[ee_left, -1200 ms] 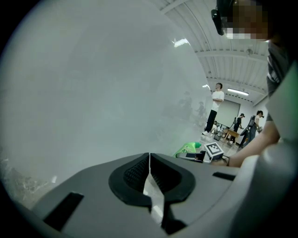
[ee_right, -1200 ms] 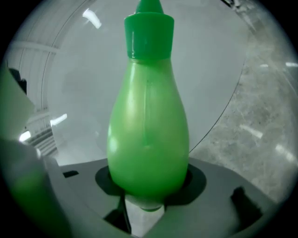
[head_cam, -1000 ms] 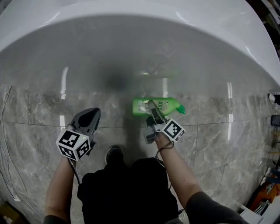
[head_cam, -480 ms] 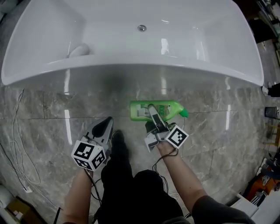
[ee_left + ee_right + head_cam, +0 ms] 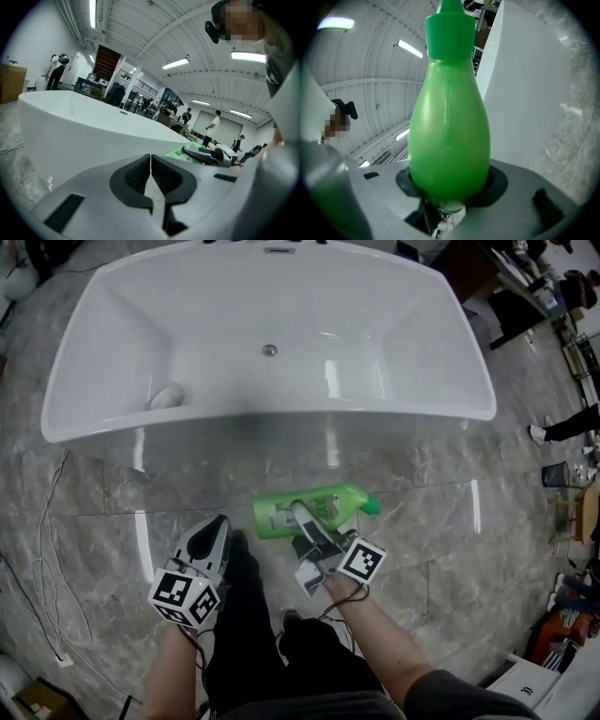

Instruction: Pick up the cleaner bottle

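The green cleaner bottle (image 5: 314,510) hangs on its side above the marble floor, cap to the right, with my right gripper (image 5: 302,517) shut on its body. In the right gripper view the cleaner bottle (image 5: 449,131) fills the frame between the jaws, its green cap (image 5: 450,29) pointing away. My left gripper (image 5: 212,532) is held beside it to the left, shut and empty. The left gripper view shows my left gripper (image 5: 150,169) with its ribbed pads pressed together, and the green bottle (image 5: 183,153) lies just beyond, to the right.
A white bathtub (image 5: 89,418) lies ahead, with a drain (image 5: 270,351) in its floor. A white cable (image 5: 47,549) trails over the grey marble floor (image 5: 487,521) at the left. People stand in the hall beyond the tub. Clutter sits at the right edge.
Both grippers have come up from the floor together, the bottle rising in the right one. The view has pulled back, so the whole tub now shows.
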A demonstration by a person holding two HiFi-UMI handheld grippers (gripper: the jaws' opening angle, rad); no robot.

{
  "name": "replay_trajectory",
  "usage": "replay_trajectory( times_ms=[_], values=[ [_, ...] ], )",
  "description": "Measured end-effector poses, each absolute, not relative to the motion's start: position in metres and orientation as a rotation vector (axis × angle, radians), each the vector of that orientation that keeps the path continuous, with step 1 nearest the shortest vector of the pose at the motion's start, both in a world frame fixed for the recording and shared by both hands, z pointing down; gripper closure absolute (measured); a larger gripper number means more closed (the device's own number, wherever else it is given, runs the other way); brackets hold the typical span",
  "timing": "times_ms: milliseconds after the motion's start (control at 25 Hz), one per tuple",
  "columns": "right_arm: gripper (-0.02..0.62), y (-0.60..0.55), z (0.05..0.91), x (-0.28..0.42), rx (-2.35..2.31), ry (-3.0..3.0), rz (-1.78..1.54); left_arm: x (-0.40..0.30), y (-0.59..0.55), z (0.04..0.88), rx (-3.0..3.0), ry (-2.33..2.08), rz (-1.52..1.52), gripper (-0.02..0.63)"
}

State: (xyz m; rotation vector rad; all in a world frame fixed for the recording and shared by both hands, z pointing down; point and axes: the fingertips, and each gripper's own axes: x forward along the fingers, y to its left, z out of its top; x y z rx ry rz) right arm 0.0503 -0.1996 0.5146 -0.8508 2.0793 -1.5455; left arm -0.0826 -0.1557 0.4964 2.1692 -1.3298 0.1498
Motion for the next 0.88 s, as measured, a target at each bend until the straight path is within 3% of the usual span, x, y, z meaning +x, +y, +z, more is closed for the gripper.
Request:
replay_trajectory(
  times_ms=[440,880],
  values=[
    [0.396,-0.051,0.417,0.108,-0.843,2.147,-1.635,-0.06,-0.023,0.381,2.147,-1.449,0.137,0.589],
    [0.396,0.014,0.371,0.138,-0.868,2.19,-1.62,-0.047,0.018,0.3,2.148,-1.507,0.026,0.589]
  ],
)
